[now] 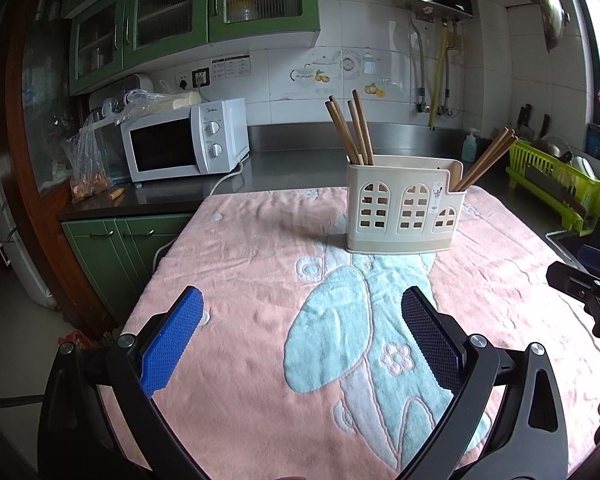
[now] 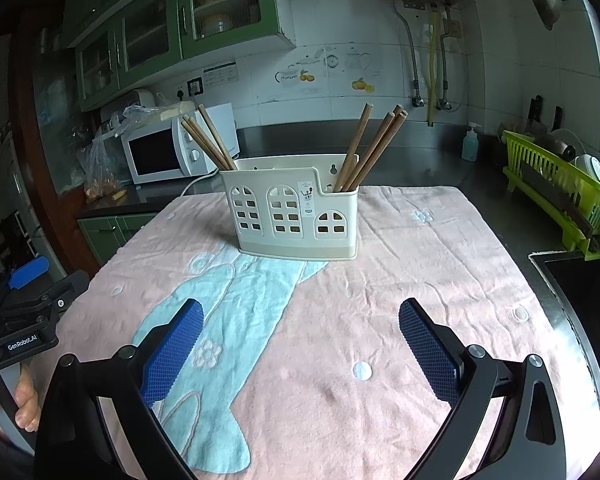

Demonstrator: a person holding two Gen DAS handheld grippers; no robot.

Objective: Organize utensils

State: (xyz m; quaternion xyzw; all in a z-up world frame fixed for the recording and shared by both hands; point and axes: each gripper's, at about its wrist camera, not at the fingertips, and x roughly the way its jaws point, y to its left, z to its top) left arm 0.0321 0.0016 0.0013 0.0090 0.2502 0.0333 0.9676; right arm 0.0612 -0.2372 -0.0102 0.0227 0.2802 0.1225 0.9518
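Kitchen counter, pink towel (image 1: 240, 264) covering it. Cream utensil holder (image 1: 404, 208) standing upright mid-towel, chopsticks leaning left (image 1: 350, 128) from its left compartment and right (image 1: 486, 164) from its right one. Left gripper (image 1: 300, 344) and right gripper (image 2: 300, 344) both hovering well short of it, spread wide, gripping nothing. Holder lying straight ahead of both, the right one probably slightly nearer.

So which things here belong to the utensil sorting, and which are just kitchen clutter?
Part of the job:
- cream utensil holder
- left chopstick bundle
- right chopstick bundle
- left claw and right claw, both open and empty

Just lying about:
- microwave
- green dish rack
- soap bottle
- pink towel
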